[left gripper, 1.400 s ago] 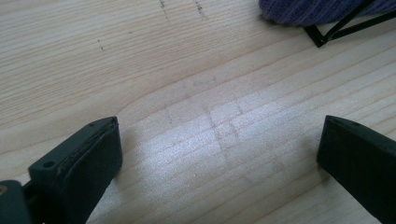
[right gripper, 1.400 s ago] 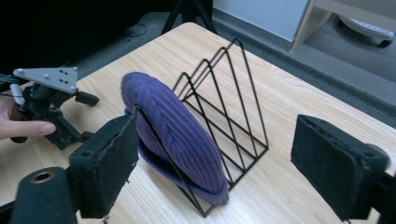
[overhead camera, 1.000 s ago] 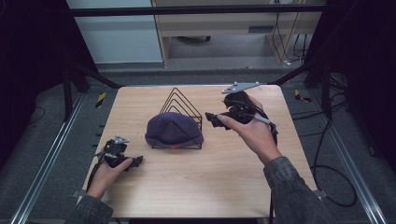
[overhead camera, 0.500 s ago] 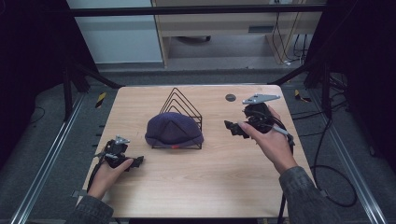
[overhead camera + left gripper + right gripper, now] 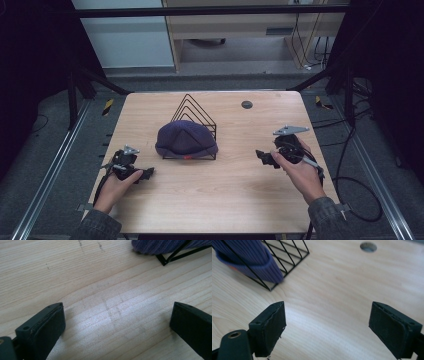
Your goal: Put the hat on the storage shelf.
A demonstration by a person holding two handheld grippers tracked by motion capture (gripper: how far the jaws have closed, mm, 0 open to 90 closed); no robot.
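Holding my right gripper (image 5: 263, 158) wide, jaws just closing slightly, empty | left gripper (image 5: 145, 174) wide, empty | purple beanie (image 5: 186, 138) on wire rack (image 5: 192, 107) untouched

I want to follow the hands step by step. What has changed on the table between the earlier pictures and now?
The right gripper came away from beside the wire rack and sank toward the person's edge of the table. Its jaws, wide open with nothing between them, have just been closing a little. Nothing was taken or let go. The left gripper, open and empty, and the purple knit cap on the rack stayed as they were.
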